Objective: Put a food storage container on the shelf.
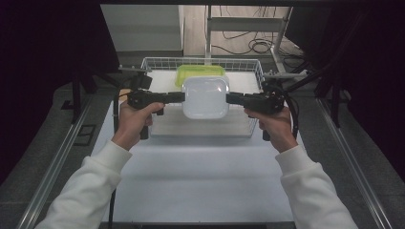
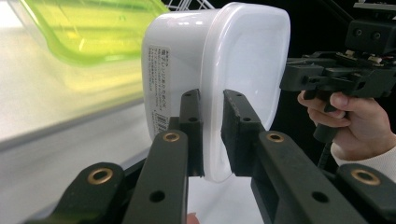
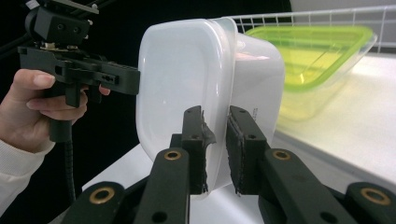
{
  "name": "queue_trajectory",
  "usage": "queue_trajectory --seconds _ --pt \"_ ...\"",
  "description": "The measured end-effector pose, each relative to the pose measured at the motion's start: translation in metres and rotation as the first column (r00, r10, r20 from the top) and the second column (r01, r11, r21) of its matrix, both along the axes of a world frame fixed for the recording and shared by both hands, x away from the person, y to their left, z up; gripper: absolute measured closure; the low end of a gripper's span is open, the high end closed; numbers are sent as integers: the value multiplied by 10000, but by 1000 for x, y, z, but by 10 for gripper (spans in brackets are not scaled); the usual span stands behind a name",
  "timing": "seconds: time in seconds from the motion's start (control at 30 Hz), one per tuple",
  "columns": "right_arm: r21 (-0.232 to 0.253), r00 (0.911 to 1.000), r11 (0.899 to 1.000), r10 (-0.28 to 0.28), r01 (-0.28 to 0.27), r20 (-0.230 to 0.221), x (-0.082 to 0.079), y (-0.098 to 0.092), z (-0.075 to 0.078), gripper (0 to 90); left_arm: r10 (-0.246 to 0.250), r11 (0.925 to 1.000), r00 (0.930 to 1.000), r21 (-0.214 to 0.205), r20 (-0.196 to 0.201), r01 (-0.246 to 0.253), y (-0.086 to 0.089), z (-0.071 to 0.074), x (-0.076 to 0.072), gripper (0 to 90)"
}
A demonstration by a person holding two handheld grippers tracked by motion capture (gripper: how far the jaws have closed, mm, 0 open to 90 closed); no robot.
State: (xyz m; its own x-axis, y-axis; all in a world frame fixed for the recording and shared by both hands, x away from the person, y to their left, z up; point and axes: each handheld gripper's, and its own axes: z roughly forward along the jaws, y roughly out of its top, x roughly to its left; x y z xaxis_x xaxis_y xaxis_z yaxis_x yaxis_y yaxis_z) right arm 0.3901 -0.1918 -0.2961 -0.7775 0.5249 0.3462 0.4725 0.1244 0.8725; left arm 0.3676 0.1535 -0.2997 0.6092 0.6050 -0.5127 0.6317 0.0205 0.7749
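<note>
White lidded plastic container (image 1: 206, 97) is clamped at opposite rims by left gripper (image 1: 180, 97) and right gripper (image 1: 229, 98), above wire basket (image 1: 160, 62); lifted, placement outstanding.

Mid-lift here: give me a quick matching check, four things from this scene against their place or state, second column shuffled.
Things:
1. white container
2. green-lidded container
3. left gripper
4. wire basket

States:
A. sits on the table, holding the green-lidded one
B. clamped on the white container's left rim
C. held in the air between both grippers
D. rests inside the basket, at the back

Pairs: 1-C, 2-D, 3-B, 4-A
</note>
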Motion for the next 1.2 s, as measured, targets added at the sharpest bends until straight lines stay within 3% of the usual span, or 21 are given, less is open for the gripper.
queue_trajectory --seconds 0.93,1.2 --pt "430 9994 9991 -48 63 -339 51 15 40 770 73 10000 9995 -27 -296 -74 16 44 55 786" --pt "462 9992 9989 -69 87 -383 59 18 50 770 118 9999 9995 21 -291 -118 19 55 64 786"
